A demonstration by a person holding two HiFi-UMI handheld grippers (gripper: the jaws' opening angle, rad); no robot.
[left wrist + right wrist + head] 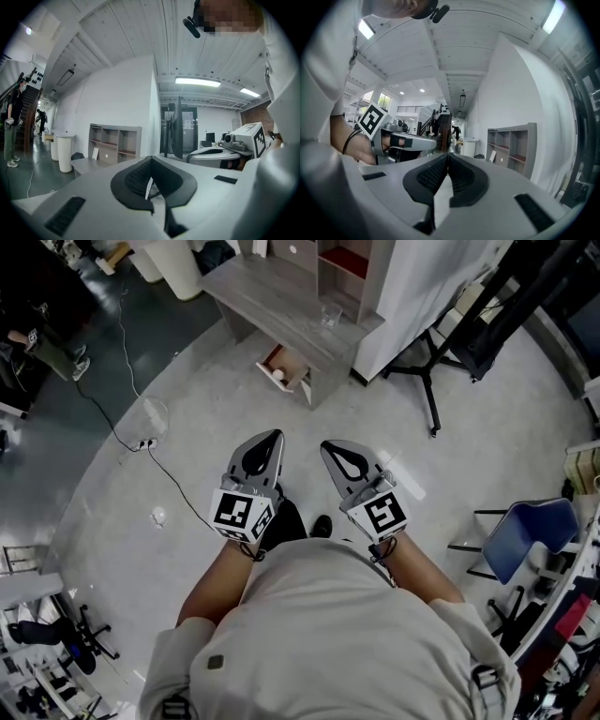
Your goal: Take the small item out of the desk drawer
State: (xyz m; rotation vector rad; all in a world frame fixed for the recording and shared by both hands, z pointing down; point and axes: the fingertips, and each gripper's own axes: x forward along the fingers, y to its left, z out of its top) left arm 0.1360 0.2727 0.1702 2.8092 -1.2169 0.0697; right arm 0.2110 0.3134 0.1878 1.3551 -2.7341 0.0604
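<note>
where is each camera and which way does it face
Head view: on the person's head, steeply down at desk, open drawer, forearms, left gripper, right gripper.
Left gripper view: on the left gripper, along its shut fingers toward the shelf unit; right gripper at right.
Right gripper view: on the right gripper, along shut fingers; left gripper, hand at left.
Both gripper views share the shelf unit.

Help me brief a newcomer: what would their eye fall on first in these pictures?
First, the two grippers side by side in the middle of the head view: the left gripper and the right gripper, both with jaws shut and empty. Farther off, at the top of that view, a grey desk stands with its drawer open and a small white item lying inside.
</note>
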